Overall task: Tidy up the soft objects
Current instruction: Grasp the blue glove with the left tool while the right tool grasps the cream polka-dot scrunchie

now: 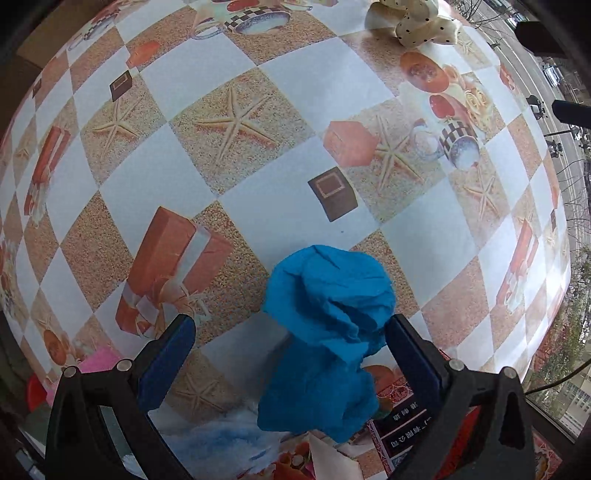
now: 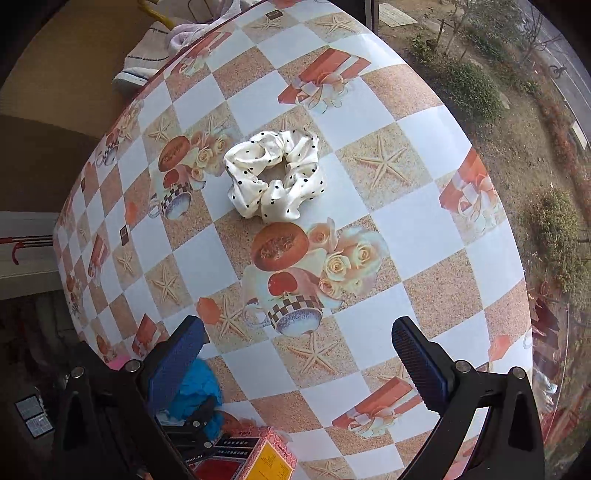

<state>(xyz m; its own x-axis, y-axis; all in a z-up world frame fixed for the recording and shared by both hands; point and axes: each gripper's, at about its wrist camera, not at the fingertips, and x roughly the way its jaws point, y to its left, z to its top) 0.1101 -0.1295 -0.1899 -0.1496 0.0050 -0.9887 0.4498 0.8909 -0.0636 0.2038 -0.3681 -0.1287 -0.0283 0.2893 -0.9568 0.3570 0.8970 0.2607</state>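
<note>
1. Nearest in the left wrist view, the left gripper (image 1: 291,334) is seen with its jaws spread wide; nothing is clamped between them.
2. A crumpled blue cloth (image 1: 328,332) is bunched between those jaws, close against the right-hand blue pad – whether it actually touches cannot be told.
3. Beneath the cloth, at the near edge, a red patterned box (image 1: 397,424) with printed characters is partly visible, with pale blue and white fabric (image 1: 221,439) beside it.
4. In the right wrist view, the right gripper (image 2: 297,339) is held above the tabletop (image 2: 424,236) with its jaws released and empty.
5. The blue cloth (image 2: 195,395) is seen low at the left of that view, behind the left-hand pad, next to the red box (image 2: 258,458).
6. Further out, a cream scrunchie with black dots (image 2: 275,175) lies flat on the checked tabletop, well apart from both grippers – it appears at the far edge in the left wrist view (image 1: 410,22).
7. Beyond the tabletop edge, shrubs and ground (image 2: 480,85) are seen.
</note>
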